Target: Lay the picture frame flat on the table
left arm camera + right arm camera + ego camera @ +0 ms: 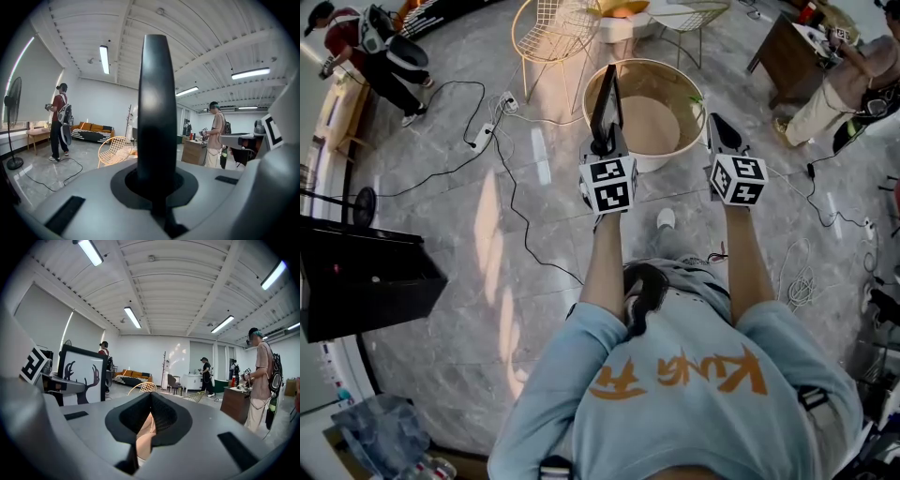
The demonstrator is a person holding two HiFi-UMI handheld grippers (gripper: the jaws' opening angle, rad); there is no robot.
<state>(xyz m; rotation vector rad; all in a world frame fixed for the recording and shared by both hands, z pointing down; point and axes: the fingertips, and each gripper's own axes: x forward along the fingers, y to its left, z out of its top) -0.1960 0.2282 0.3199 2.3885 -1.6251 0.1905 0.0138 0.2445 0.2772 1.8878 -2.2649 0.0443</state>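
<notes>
The picture frame (607, 98), black-edged, stands upright and edge-on above the round beige table (675, 157), and my left gripper (605, 145) is shut on its lower edge. In the left gripper view the frame (157, 108) rises as a dark vertical bar out of the jaws and hides the fingertips. From the right gripper view I see its face (82, 376), a dark antler silhouette on white, with the left gripper (42, 376) under it. My right gripper (724, 131) hangs beside it over the table's right rim. That gripper (150, 397) is shut, with nothing in it.
Wire chairs (553, 33) stand beyond the table. Black cables (502, 159) and a power strip (480, 136) lie on the grey floor at left. A black box (366, 277) sits near left. One person (380, 56) stands far left, another (844, 89) by a wooden desk (787, 52).
</notes>
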